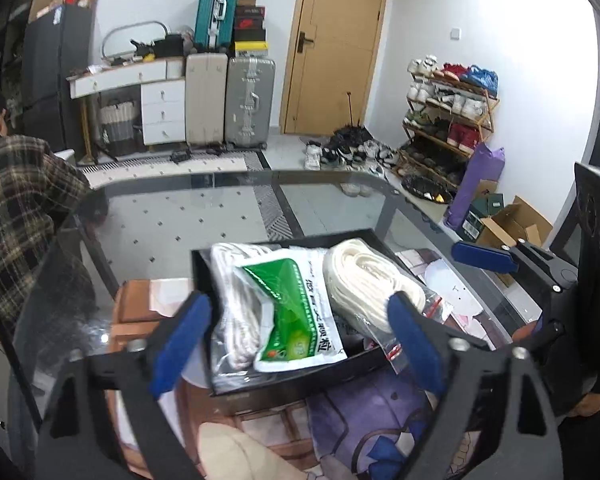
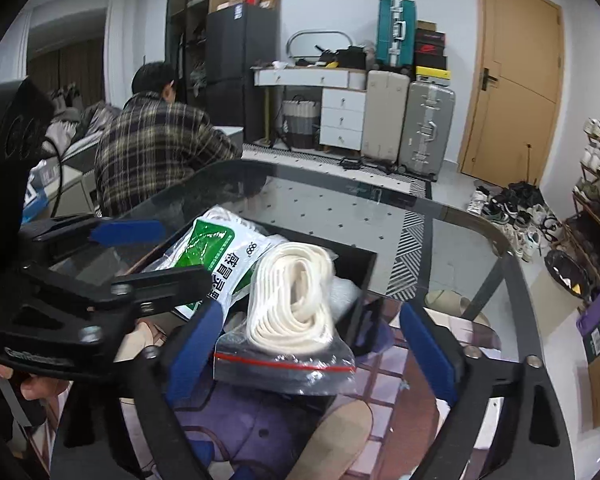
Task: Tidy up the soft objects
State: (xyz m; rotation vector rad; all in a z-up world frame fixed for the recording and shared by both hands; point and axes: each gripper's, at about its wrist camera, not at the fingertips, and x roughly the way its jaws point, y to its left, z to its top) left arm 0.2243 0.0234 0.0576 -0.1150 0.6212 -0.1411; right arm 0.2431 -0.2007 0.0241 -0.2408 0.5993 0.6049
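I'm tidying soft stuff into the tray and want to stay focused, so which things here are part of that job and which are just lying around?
Part of the job:
black tray
green-and-white packet
bagged white cord
bagged rope

Just lying around:
suitcases
shoe rack
cardboard box

We see a glass surface (image 1: 148, 216) with a rounded edge filling the middle of both views. On it, low in the centre, sits a black tray (image 1: 284, 380); it holds bagged items, and one bag overhangs its near rim.
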